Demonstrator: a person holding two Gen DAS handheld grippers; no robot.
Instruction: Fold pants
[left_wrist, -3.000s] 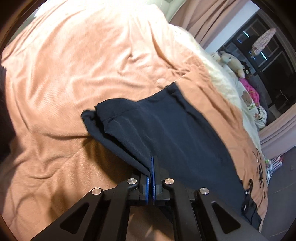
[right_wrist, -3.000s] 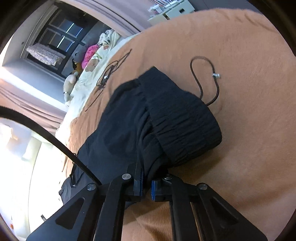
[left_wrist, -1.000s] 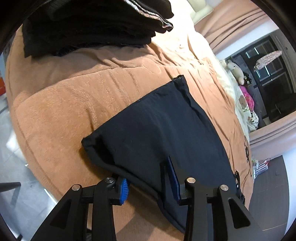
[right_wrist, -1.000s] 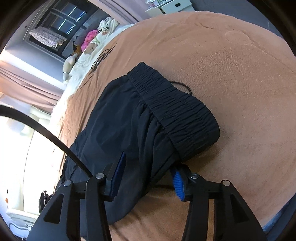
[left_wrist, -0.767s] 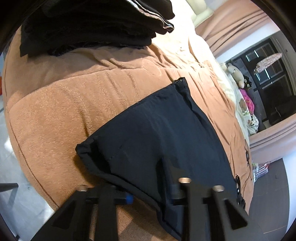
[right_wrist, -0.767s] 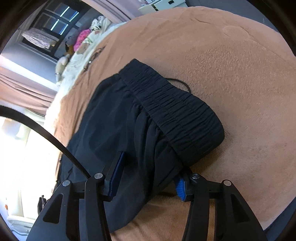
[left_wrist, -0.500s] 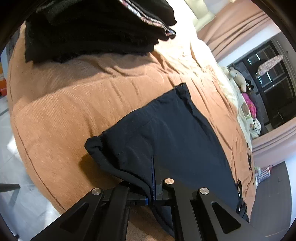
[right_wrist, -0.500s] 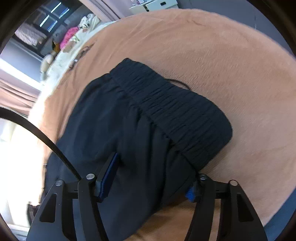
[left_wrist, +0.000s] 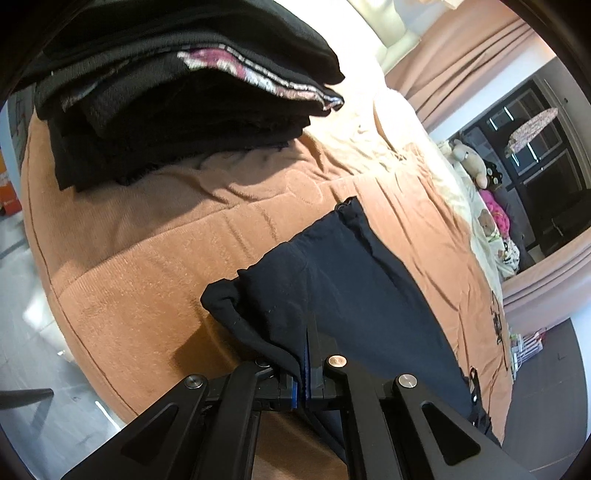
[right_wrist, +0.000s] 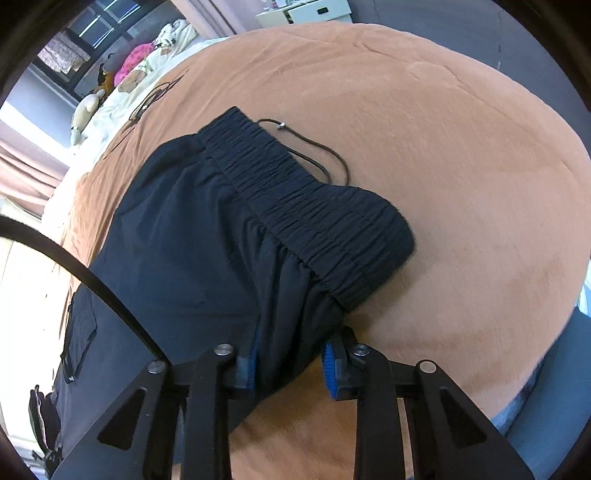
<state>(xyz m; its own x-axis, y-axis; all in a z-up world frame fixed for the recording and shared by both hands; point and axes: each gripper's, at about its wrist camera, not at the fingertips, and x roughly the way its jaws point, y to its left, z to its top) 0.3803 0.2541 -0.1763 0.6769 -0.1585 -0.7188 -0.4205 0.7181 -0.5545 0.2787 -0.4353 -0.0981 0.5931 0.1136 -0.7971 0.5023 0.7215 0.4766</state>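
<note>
Dark navy pants (left_wrist: 343, 280) lie on an orange-brown blanket (left_wrist: 147, 266) on a bed. My left gripper (left_wrist: 306, 373) is shut on the near edge of the pant leg end, which bunches at the hem corner (left_wrist: 221, 299). In the right wrist view the pants (right_wrist: 192, 236) show their ribbed elastic waistband (right_wrist: 314, 221) and a drawstring cord (right_wrist: 321, 155). My right gripper (right_wrist: 291, 365) is open, its jaws on either side of the fabric just below the waistband, not clamped.
A stack of folded dark clothes (left_wrist: 177, 85) sits at the far left of the bed. Stuffed toys (left_wrist: 472, 162) and a pale sheet lie along the far side. The bed edge and floor (left_wrist: 40, 332) are close on the left. Blanket stretches right of the waistband (right_wrist: 461, 184).
My left gripper has shut on the pant leg edge and lifted it a little, bunching the hem. My right gripper has moved in around the fabric below the waistband, still open.
</note>
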